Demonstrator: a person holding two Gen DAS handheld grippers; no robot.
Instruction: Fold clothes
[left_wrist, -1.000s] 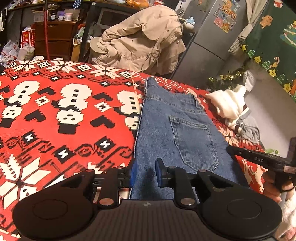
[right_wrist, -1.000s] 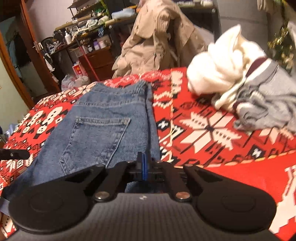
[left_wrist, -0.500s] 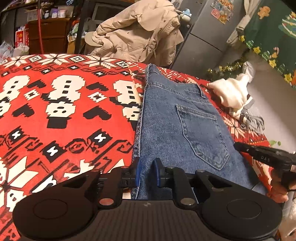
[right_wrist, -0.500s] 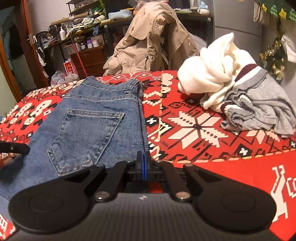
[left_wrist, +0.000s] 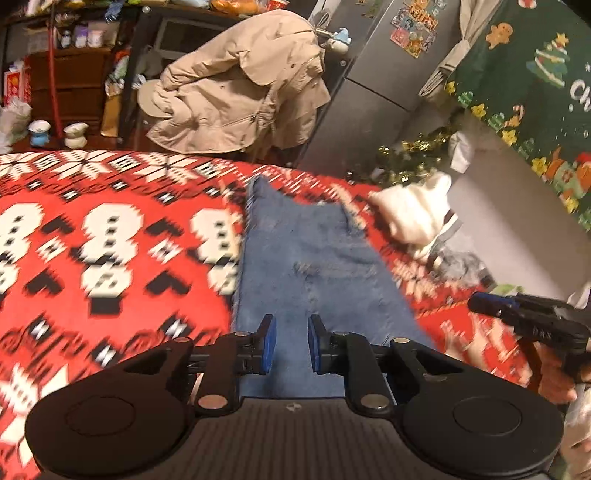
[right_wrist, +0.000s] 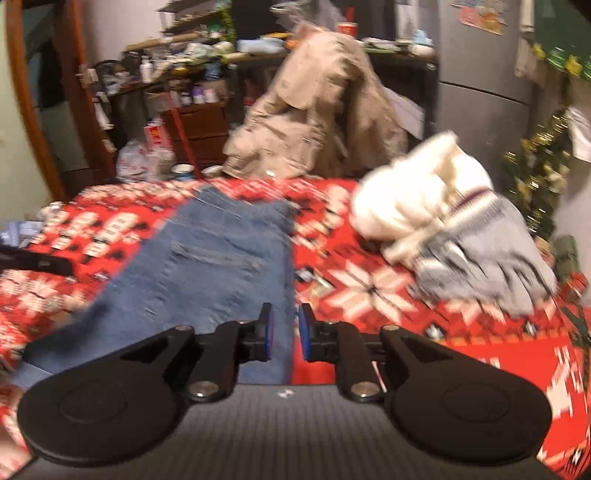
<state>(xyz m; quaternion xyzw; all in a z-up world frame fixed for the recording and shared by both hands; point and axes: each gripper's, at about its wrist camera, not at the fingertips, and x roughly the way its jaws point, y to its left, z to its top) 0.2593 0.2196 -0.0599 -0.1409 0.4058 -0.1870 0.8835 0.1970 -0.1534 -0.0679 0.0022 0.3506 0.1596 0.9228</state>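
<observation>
**Above the near edge of the bed: jeans let go, next garment waiting**

Nearest, left hand-held gripper (left_wrist: 289, 342) hovering with jaws narrowly apart, nothing between the pads. Beside it, right hand-held gripper (right_wrist: 283, 335) likewise slightly parted and empty, jaws having just been opening. Under both, jeans (right_wrist: 221, 266) lying flat on the red patterned bed (left_wrist: 110, 236), long axis running from the near edge away to the far edge, waistband at the far end, back pocket facing up. Judged as a release after a fold or a smoothing pass. Next probably either a fresh grip for another fold, or a reach toward the far right corner for the white and grey sweater heap (right_wrist: 443, 221).
</observation>
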